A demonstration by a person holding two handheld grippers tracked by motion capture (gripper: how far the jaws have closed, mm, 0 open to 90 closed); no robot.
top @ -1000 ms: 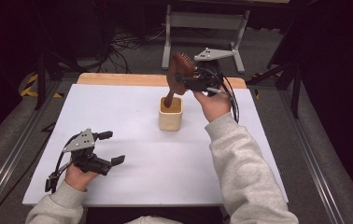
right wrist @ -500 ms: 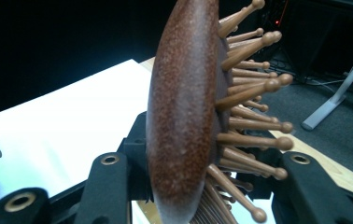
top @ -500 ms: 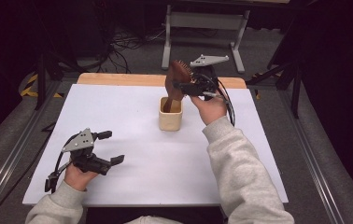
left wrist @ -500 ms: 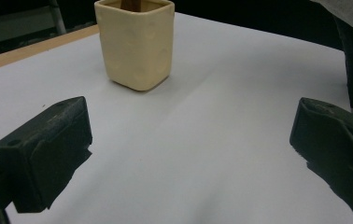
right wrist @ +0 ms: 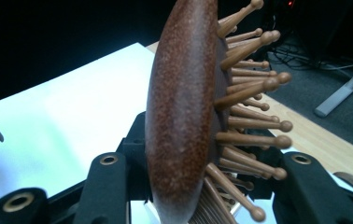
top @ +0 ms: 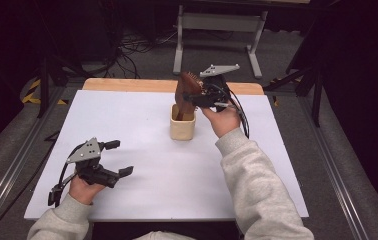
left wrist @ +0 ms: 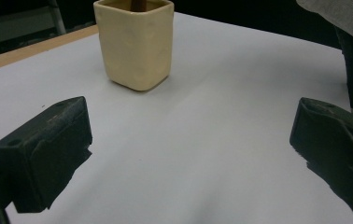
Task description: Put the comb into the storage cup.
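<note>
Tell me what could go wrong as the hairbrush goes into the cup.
The right gripper clamps the wooden hairbrush by its head, handle already inside the cream cup. Nothing steadies the cup: the left gripper sits open, well away. A sideways push could tip it. Released, the top-heavy brush may topple it.

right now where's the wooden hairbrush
In the high view the hairbrush stands handle-down in the cream cup at the table's far middle, its head clamped by the right hand-held gripper.
</note>
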